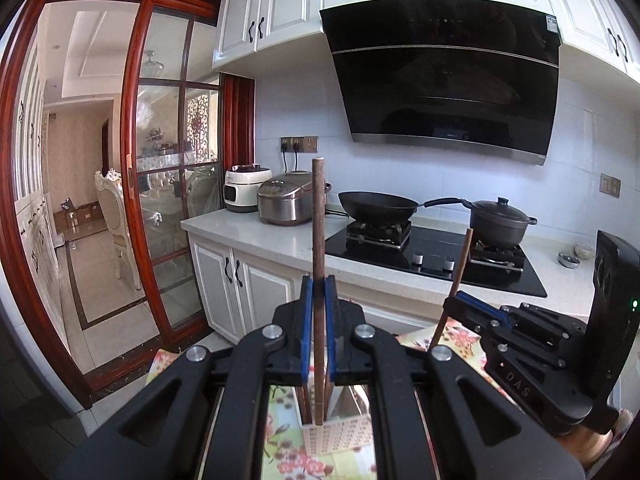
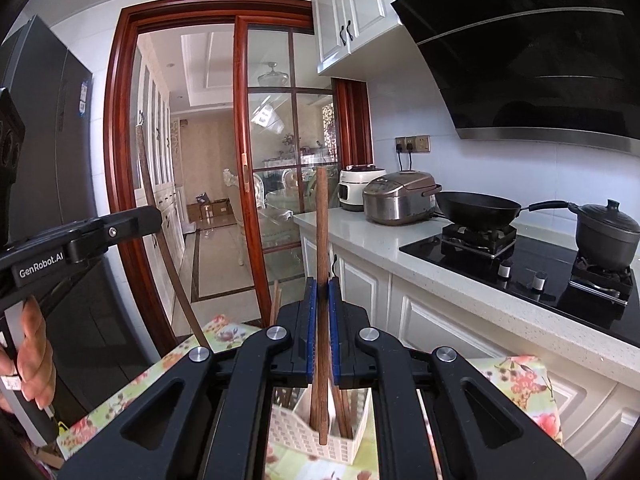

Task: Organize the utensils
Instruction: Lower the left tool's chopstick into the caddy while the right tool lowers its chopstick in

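My left gripper [image 1: 319, 286] is shut on a brown wooden chopstick [image 1: 319, 216] that stands upright, its lower end over a white lattice holder [image 1: 338, 436] on the floral cloth. My right gripper [image 2: 323, 288] is shut on another brown chopstick [image 2: 322, 220], upright, its lower end at the rim of the white holder [image 2: 312, 434], which has more chopsticks in it. The right gripper also shows in the left wrist view [image 1: 454, 300], with its chopstick [image 1: 460, 264]. The left gripper's body shows at the left of the right wrist view [image 2: 132, 220].
A floral tablecloth [image 2: 520, 376] covers the table under the holder. Beyond stands a white counter [image 1: 256, 232] with two rice cookers [image 1: 286, 202], a black stove with a wok [image 1: 378, 206] and a lidded pot [image 1: 500, 220]. A dark fridge [image 2: 52, 152] stands left; a glass sliding door [image 1: 168, 168] lies ahead.
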The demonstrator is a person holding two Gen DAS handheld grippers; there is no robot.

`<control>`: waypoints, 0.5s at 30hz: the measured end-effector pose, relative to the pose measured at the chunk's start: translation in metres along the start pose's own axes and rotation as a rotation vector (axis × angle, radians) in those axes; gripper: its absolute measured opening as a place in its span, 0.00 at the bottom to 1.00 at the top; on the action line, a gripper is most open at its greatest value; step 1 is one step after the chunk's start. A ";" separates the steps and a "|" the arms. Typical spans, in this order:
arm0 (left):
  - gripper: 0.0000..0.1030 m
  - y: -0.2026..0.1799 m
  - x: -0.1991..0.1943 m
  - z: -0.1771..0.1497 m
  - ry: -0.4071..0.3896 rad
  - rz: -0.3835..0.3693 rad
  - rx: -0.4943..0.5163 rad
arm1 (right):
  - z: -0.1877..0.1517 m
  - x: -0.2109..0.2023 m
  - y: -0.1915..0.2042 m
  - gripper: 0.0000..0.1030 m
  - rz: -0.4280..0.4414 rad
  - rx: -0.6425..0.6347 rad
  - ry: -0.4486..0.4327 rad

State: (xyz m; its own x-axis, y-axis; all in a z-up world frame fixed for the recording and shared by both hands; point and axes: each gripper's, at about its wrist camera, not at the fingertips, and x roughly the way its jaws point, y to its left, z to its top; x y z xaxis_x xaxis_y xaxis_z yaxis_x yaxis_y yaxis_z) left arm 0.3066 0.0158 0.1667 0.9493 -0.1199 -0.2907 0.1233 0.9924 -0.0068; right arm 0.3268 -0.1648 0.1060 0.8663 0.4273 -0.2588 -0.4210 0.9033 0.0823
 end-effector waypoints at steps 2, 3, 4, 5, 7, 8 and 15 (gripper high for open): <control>0.06 0.000 0.009 0.002 0.002 -0.001 -0.003 | 0.002 0.009 -0.002 0.06 -0.003 0.002 0.003; 0.06 0.000 0.016 0.003 0.007 -0.004 -0.006 | 0.003 0.011 -0.003 0.06 -0.001 0.005 0.005; 0.06 0.000 0.022 0.003 0.012 -0.006 -0.009 | 0.003 0.016 -0.005 0.06 0.001 0.011 0.009; 0.06 0.001 0.024 0.001 0.015 -0.007 -0.011 | 0.002 0.020 -0.006 0.06 0.003 0.015 0.013; 0.06 0.000 0.035 -0.003 0.029 -0.012 -0.019 | -0.001 0.027 -0.006 0.06 0.012 0.015 0.026; 0.06 0.001 0.042 -0.006 0.040 -0.016 -0.023 | -0.004 0.030 -0.005 0.06 0.013 0.011 0.033; 0.06 0.007 0.079 -0.037 0.133 -0.057 -0.046 | -0.023 0.059 0.000 0.06 0.019 -0.020 0.130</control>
State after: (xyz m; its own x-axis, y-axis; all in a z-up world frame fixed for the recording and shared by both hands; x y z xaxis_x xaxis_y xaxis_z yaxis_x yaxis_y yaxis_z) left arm 0.3717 0.0148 0.1079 0.8940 -0.1739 -0.4130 0.1593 0.9848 -0.0699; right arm 0.3715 -0.1401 0.0689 0.8166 0.4343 -0.3803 -0.4431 0.8938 0.0694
